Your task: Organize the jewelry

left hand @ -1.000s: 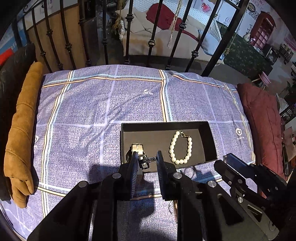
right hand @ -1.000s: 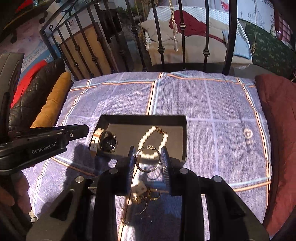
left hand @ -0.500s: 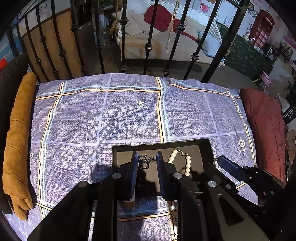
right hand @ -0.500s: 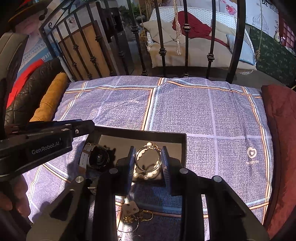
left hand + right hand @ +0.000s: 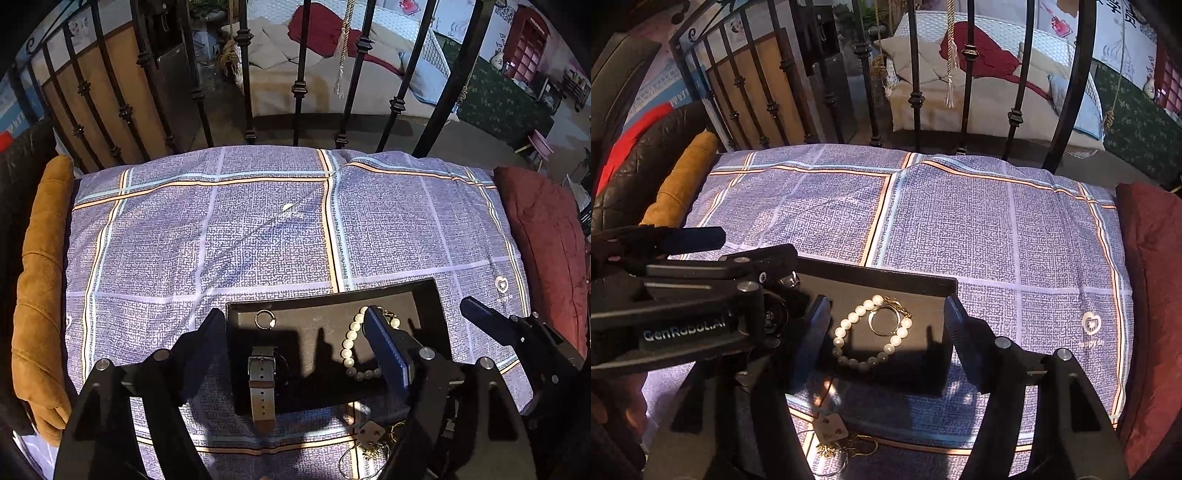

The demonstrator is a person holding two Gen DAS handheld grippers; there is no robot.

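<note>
A black tray (image 5: 332,294) lies on the checked quilt. It holds a small silver ring (image 5: 265,319), a grey-strapped watch (image 5: 262,376) and a pearl bracelet (image 5: 351,347). My left gripper (image 5: 295,347) hovers over the watch, its jaws opening and nothing pressed between them. In the right wrist view a gold hoop (image 5: 884,319) rests across the pearl bracelet (image 5: 871,341) in the tray (image 5: 886,279). My right gripper (image 5: 886,332) stands just above them, jaws opening and free of the hoop.
Loose gold jewelry and a tag (image 5: 369,439) lie on the quilt (image 5: 221,240) in front of the tray. A tan cushion (image 5: 40,277) lines the left edge and a dark red one (image 5: 543,240) the right. Black iron bars (image 5: 299,74) stand behind.
Both grippers moved forward over the tray and spread their jaws. The left let go of the small silver ring, the right let go of the gold hoop; both pieces now lie in the tray.
</note>
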